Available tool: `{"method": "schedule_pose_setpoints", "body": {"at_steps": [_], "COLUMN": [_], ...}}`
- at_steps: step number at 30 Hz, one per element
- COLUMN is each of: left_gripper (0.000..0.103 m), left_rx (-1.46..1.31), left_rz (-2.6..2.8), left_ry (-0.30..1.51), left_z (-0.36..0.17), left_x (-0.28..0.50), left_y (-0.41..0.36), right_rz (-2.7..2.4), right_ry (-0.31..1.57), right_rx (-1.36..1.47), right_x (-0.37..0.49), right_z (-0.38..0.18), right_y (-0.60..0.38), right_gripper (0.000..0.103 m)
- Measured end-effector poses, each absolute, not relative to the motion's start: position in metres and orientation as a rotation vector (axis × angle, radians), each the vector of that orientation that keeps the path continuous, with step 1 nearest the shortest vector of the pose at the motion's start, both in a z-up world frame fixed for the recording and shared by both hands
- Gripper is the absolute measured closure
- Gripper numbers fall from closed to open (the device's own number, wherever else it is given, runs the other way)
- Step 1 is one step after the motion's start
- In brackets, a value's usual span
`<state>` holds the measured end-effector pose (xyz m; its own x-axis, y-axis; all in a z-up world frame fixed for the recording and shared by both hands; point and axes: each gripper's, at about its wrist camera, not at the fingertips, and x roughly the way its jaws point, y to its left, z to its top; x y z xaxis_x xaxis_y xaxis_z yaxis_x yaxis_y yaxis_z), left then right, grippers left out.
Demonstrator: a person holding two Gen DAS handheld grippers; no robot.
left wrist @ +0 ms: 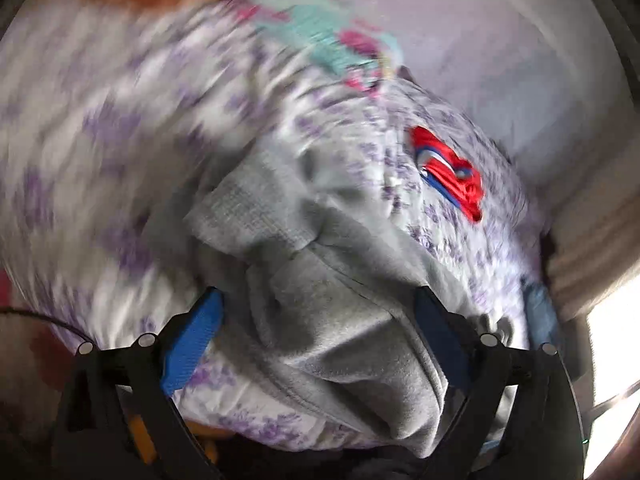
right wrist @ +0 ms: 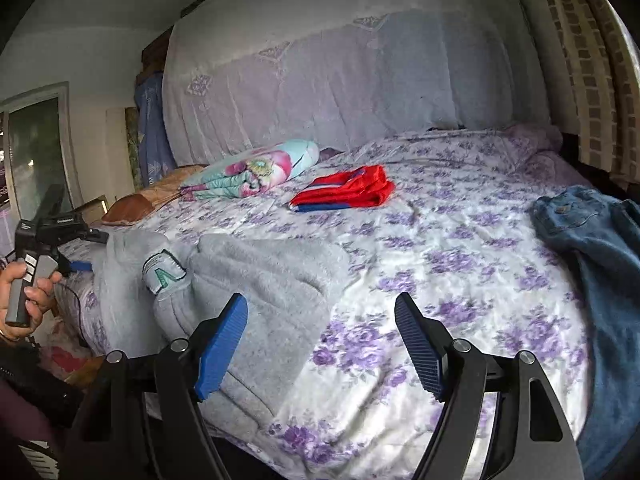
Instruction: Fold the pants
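While the grey pants [right wrist: 256,280] lie bunched at the near left of the flowered bedspread [right wrist: 460,264], both the left gripper [left wrist: 316,320] and right gripper [right wrist: 320,320] gape wide and hold nothing, so I'd pinch the waistband corners and smooth before folding

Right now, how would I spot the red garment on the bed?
Start at the bed with the purple-flowered sheet. Toward the draped headboard, beside the teal floral pillow, lies the red garment. It is the only bright red item, folded flat with a blue-and-white stripe.
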<state>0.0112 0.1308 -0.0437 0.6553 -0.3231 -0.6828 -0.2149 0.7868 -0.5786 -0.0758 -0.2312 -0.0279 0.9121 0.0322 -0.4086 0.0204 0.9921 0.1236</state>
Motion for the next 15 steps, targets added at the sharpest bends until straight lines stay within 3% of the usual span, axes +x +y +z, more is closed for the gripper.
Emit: {"method": "schedule_pose_setpoints", "body": {"at_steps": [8, 15], "left_gripper": [0.005, 0.005], "left_rx": [-1.013, -1.149], "left_rz": [-0.092, -0.140], "left_ry": [0.735, 0.695], "left_z": [-0.077, -0.088], "left_x": [-0.033, -0.004], "left_y": [0.151, 0.139], "right_rz": [0.060, 0.084], "right_ry": [0.429, 0.419], "right_rx": [0.019, -0.012], "right_x": [-0.068, -0.069], "right_z": [-0.032, -0.027], "right_y": [-0.200, -0.183], "right_gripper": [0.026, 0.026]}}
